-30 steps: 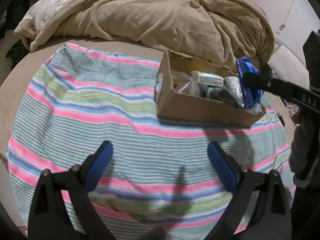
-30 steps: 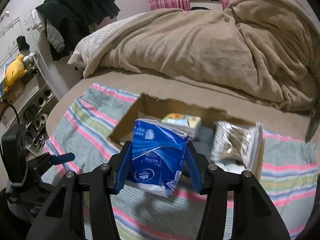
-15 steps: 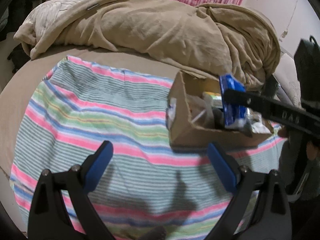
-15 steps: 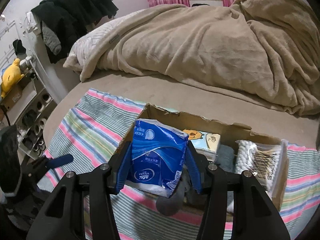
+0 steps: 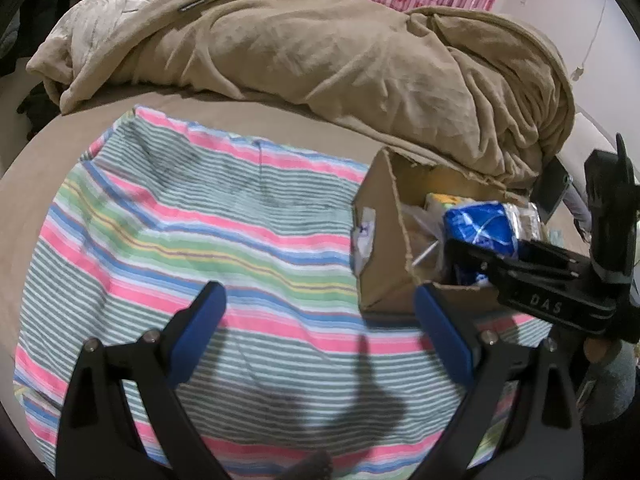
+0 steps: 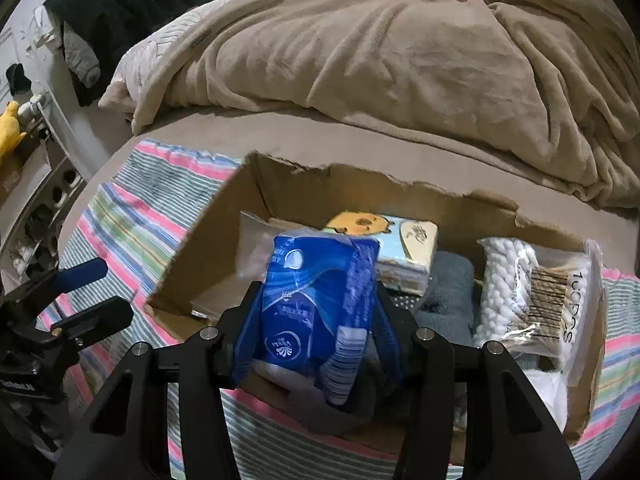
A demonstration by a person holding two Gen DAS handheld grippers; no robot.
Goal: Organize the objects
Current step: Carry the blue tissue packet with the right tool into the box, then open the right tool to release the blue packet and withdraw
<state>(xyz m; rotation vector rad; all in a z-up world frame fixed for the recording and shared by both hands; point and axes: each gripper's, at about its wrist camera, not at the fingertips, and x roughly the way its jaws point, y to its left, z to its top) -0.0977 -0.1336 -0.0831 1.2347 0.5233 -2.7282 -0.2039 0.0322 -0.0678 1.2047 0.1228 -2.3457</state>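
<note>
My right gripper [image 6: 316, 320] is shut on a blue tissue pack [image 6: 316, 300] and holds it over the near left part of an open cardboard box [image 6: 400, 192]. The box holds a tissue pack with a yellow cartoon [image 6: 396, 248], a bag of cotton swabs [image 6: 536, 300] and grey cloth [image 6: 448, 288]. In the left wrist view the box [image 5: 380, 260] stands at the right, with the blue pack [image 5: 480, 228] above it in the right gripper [image 5: 476, 256]. My left gripper [image 5: 320, 332] is open and empty over the striped cloth [image 5: 200, 248].
A tan blanket [image 5: 340, 52] is heaped behind the box on the bed. Dark clothes [image 6: 120, 12] hang at the far left by a shelf [image 6: 36, 184] with a yellow toy [image 6: 10, 128]. The bed's left edge curves near the cloth.
My right gripper has moved forward and down with the blue pack, now over the box's inside. The left gripper has drifted left, so the box sits further right in its view.
</note>
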